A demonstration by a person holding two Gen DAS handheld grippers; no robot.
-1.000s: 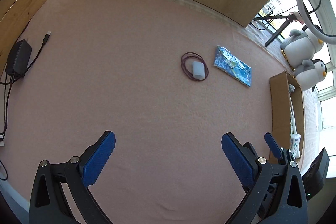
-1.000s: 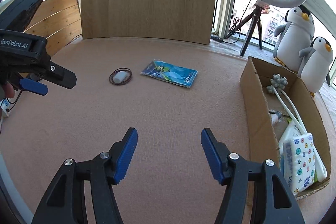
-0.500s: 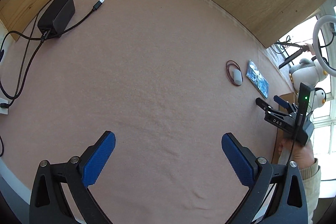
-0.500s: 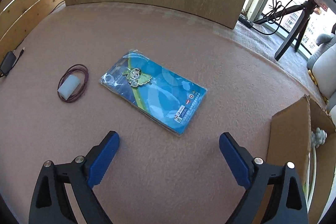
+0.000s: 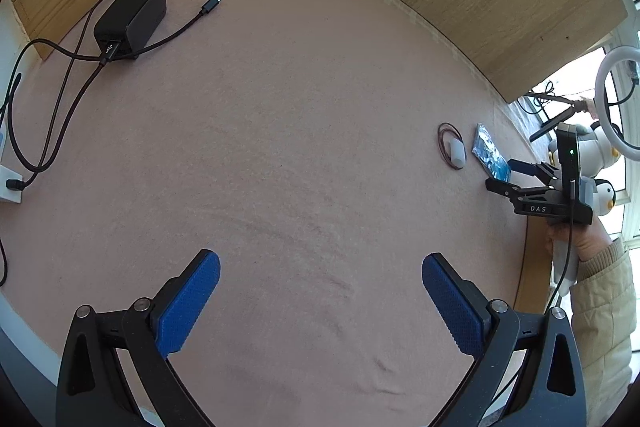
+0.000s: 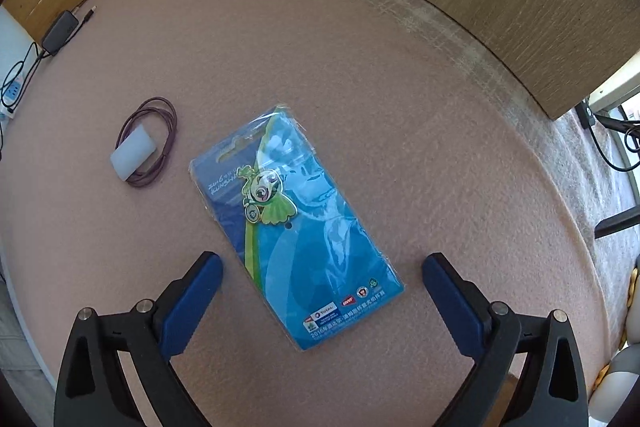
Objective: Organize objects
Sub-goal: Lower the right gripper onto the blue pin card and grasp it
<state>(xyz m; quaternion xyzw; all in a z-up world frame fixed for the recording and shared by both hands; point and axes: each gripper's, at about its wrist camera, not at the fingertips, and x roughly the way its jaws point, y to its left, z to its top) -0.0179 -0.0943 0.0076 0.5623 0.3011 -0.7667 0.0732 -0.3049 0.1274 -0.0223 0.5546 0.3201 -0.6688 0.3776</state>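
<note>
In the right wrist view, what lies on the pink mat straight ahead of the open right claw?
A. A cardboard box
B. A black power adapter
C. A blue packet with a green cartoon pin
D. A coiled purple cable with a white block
C: the blue packet with the green pin lies flat ahead of the open right claw, untouched; the coiled cable lies off to its left.

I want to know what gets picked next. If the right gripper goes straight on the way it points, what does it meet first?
Most likely the blue packet, lying flat between its open jaws; height above it is unclear.
</note>
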